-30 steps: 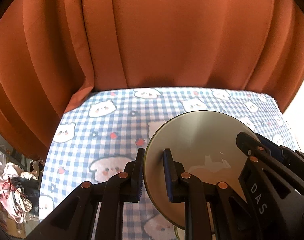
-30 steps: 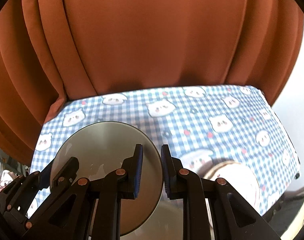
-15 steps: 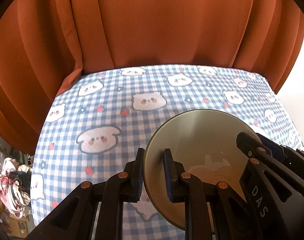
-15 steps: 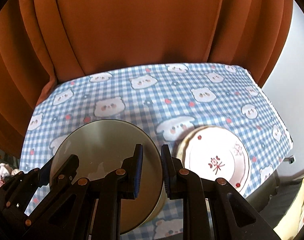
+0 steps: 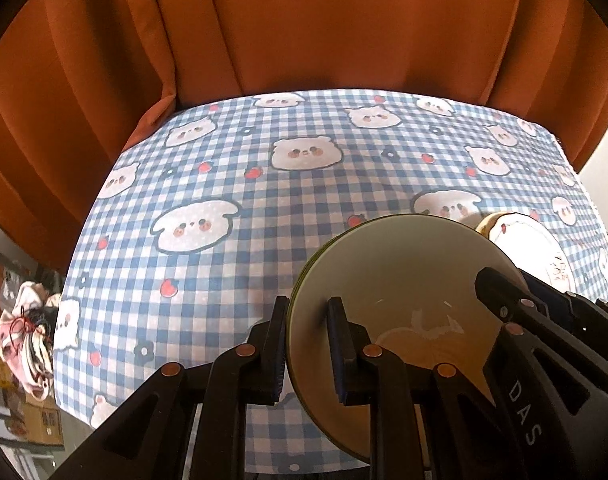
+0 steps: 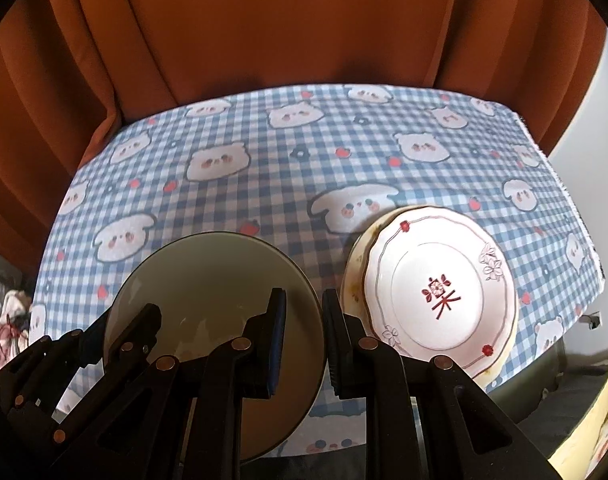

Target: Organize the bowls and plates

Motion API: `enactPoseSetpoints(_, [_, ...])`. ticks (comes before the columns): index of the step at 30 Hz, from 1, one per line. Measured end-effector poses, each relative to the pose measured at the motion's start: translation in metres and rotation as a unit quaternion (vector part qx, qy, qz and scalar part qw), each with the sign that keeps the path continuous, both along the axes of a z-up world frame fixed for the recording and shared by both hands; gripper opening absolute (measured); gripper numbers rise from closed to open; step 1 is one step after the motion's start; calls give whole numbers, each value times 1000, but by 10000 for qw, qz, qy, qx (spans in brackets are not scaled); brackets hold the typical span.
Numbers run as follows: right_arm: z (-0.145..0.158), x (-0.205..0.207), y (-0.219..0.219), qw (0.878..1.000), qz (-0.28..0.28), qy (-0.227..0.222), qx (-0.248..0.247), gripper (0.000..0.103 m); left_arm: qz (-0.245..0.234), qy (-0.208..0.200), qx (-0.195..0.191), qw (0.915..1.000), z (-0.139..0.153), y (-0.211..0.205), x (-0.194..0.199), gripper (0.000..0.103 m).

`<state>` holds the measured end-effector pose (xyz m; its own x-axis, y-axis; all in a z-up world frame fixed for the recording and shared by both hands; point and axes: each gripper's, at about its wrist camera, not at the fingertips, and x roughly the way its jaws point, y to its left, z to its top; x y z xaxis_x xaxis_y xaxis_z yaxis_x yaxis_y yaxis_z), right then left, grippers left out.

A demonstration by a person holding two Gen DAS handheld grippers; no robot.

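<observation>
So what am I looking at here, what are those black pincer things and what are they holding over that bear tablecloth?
No robot here: a person holds a two-fingered claw in each hand, each with a camera looking along its fingers. One picture is from the left claw, the other from the right claw. Both claws are shut on opposite rims of one plain bowl, carrying it together. Below is a table with a blue checked bear tablecloth. On it, to the right, lies a white plate with red flowers, resting on another dish. An orange curtain hangs behind.
</observation>
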<state>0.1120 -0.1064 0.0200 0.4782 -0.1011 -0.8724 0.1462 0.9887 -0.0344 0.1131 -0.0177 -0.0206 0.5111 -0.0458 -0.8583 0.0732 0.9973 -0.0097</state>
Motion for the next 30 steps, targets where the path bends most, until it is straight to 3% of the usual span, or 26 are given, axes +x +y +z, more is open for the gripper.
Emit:
enactPoseSetpoints(15, [-23,22,-3,9987,444,198,163,22,431,231,76,9988,-20,-2,12,16])
enactPoseSetpoints(26, [-28,27,-1,9986,486,154,147,22,437,119,11,9990,-24,-1,14,17])
enactPoseSetpoints(30, [-28,26,-2,9985,472,158,213,25,295,165,-297,9990,-25,1,11,34])
